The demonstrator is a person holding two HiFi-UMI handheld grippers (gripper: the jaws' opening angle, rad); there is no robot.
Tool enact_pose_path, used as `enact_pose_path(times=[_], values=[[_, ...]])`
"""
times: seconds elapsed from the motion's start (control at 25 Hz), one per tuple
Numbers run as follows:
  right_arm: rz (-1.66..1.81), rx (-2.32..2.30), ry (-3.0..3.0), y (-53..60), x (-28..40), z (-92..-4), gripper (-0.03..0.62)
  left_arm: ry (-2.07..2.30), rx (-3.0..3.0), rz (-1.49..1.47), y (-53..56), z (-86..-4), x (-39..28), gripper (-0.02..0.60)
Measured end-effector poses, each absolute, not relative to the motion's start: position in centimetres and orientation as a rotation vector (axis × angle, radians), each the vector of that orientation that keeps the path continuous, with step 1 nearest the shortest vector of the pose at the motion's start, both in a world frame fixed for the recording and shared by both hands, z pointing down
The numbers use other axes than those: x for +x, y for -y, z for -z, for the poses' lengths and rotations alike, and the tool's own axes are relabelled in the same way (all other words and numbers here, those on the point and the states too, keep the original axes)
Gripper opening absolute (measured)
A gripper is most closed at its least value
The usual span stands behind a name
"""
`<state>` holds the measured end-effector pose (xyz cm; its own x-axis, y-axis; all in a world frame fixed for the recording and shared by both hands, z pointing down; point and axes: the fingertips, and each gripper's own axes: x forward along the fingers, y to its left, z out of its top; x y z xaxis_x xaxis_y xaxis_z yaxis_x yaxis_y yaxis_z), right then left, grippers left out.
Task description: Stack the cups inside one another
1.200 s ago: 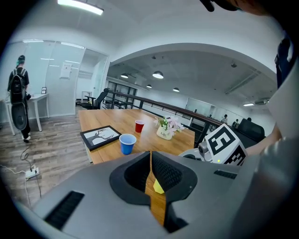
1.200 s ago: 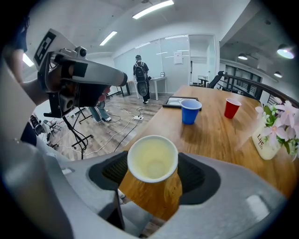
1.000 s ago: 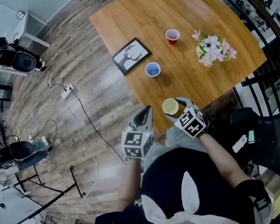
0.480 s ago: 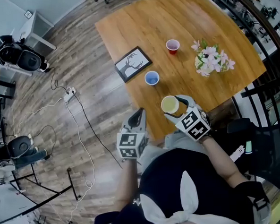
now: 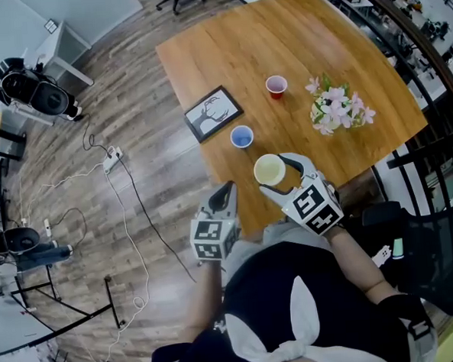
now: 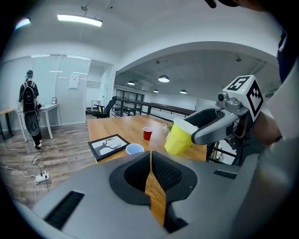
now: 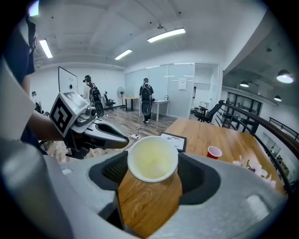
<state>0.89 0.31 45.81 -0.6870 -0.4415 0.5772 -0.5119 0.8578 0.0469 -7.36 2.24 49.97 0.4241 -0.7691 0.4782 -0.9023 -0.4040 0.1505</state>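
A: Which gripper has a cup?

B: The right gripper [image 5: 276,177]. Its jaws stand wide, one on each side of the yellow cup [image 7: 153,161], and the pads press on the cup's wall. The cup's mouth faces the right gripper's camera, and nothing shows inside it.

A: Is that cup resting on the table [image 5: 279,35]?

B: No. The left gripper view shows it tilted in the air above the near edge of the wood.

A: And the left gripper [image 6: 150,163]?

B: Its jaws are closed against each other with nothing between them. In the head view it sits at about 8 o'clock from the yellow cup, off the table's near edge.

A: Where are the other cups?

B: Both stand upright on the table, well apart from each other. In the head view, the blue cup [image 5: 241,136] is at about 11 o'clock from the yellow one and near it. The red cup [image 5: 276,85] is farther out, at about 12 o'clock.

A: Anything else on the wood?

B: A framed deer picture [image 5: 213,113] lies flat at 10 o'clock from the blue cup. A bunch of pink and white flowers [image 5: 335,108] sits at 4 o'clock from the red cup.
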Motion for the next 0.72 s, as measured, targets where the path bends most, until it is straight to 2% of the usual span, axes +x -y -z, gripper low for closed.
enact_pose_path(times=[0.72], values=[[-0.097, 0.732, 2.456, 2.9, 2.7, -43.9, 0.328, 1.439, 2.285, -0.454, -0.6, -50.2, -6.2, 0.028]])
